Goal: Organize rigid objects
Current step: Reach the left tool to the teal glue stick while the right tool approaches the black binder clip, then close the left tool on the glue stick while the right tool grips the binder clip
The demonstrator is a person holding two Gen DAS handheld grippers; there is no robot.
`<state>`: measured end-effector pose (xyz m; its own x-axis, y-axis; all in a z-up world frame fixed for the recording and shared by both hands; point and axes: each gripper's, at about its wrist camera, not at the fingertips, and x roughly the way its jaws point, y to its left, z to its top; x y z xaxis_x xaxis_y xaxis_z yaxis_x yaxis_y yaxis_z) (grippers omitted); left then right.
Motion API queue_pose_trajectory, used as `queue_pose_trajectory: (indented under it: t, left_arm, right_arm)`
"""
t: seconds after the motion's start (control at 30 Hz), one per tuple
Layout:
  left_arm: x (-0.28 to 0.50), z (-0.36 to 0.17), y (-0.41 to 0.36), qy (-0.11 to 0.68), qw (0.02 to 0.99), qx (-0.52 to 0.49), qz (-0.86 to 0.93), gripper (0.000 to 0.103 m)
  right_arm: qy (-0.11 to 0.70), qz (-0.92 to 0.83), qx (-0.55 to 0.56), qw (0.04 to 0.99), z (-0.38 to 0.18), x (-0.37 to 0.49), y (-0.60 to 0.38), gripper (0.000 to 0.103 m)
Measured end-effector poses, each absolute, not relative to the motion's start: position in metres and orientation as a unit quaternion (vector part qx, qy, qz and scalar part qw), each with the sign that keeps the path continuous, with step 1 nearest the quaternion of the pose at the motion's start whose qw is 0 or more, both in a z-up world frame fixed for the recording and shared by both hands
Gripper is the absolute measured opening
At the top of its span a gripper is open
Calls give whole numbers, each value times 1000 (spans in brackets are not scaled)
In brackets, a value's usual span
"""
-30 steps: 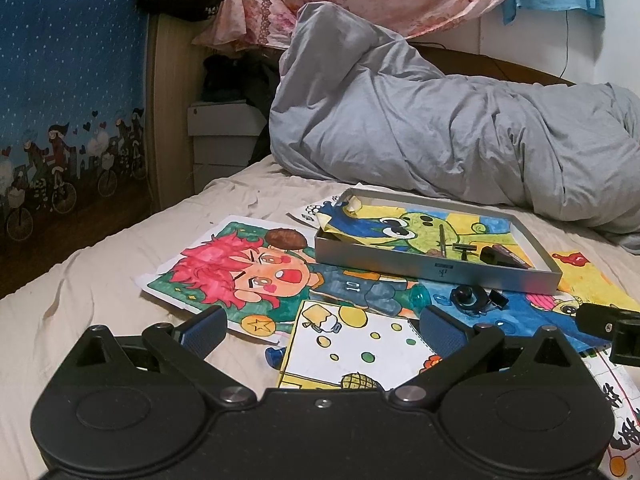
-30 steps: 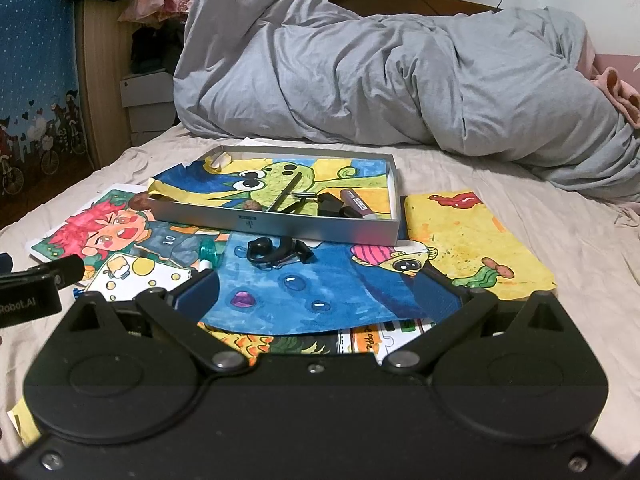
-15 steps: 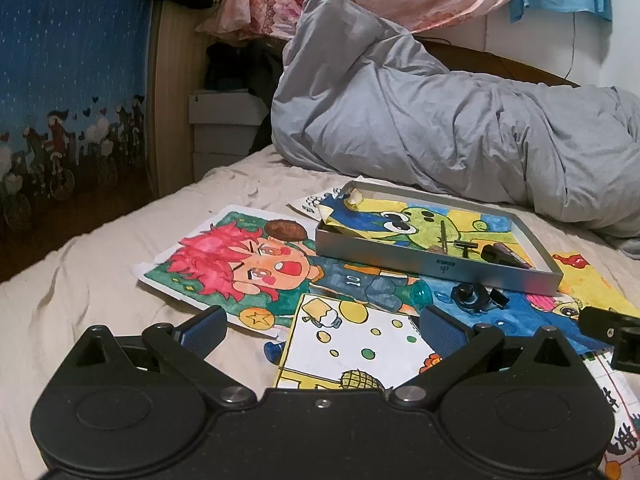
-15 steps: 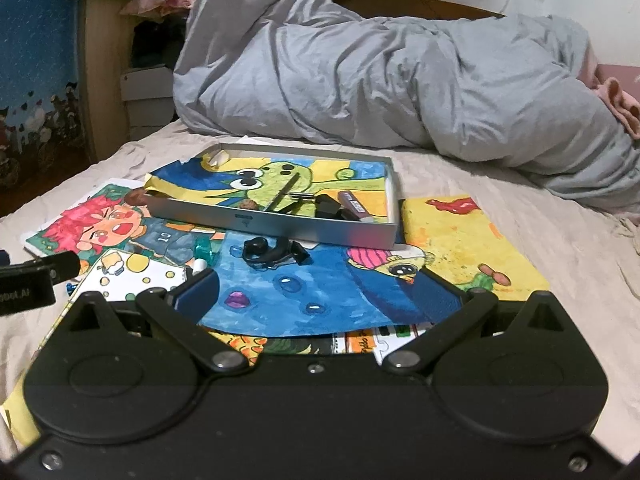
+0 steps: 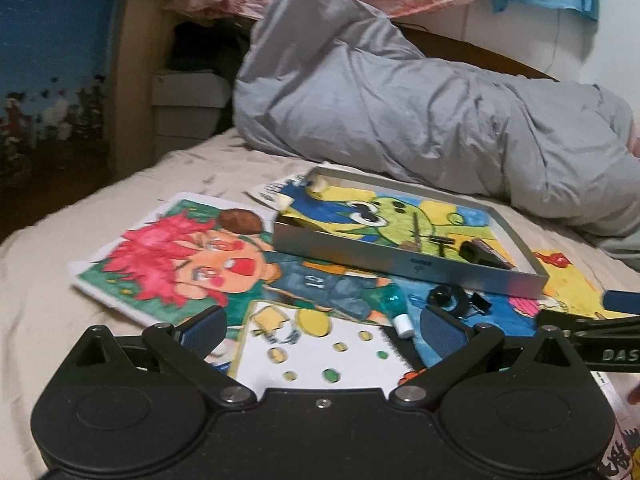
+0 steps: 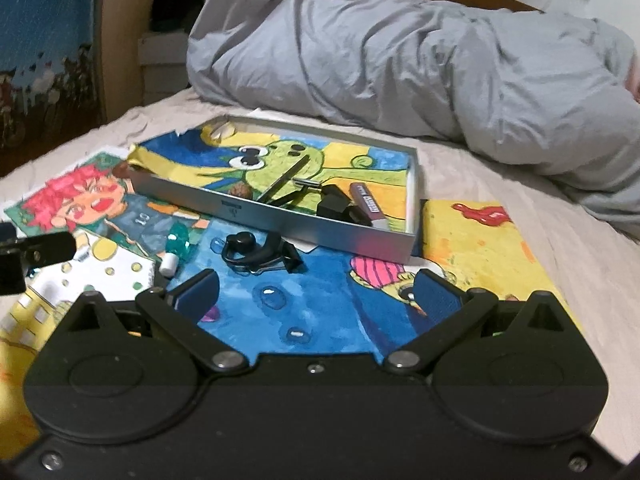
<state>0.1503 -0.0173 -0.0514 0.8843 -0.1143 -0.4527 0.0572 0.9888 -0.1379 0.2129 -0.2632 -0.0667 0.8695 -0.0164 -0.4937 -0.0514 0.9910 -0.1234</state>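
A shallow silver tray (image 5: 408, 265) (image 6: 280, 222) lies on the bed over coloured drawings and holds several small dark items and a brown nut. In front of it lie a black earpiece with a binder clip (image 6: 260, 252) (image 5: 456, 300) and a teal bulb with a white cap (image 6: 178, 246) (image 5: 394, 308). A brown round piece (image 5: 240, 220) sits on the red-haired drawing. My left gripper (image 5: 320, 328) is open, low over the drawings before the teal bulb. My right gripper (image 6: 316, 294) is open, just short of the earpiece. Both hold nothing.
A rumpled grey duvet (image 5: 420, 108) fills the bed behind the tray. A wooden bed frame and white boxes (image 5: 188, 104) stand at the back left by a blue wall. Loose drawings (image 6: 480, 240) cover the sheet around the tray.
Both grippers have moved forward and lower toward the loose items in front of the tray. The objects have not moved.
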Motion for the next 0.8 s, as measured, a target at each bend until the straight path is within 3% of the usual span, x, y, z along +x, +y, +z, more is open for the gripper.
queue_pose_trajectory:
  t: [0.5,0.8]
  left_arm:
    - [239,-83,-32,283,943,-124,-124,101]
    - [261,-91,-41,307,928,-130,-168,82]
  right_arm:
    - [313,99,-150,932,-105,285,-247,102]
    - [316,127,-131,931,-114,314,-246,102]
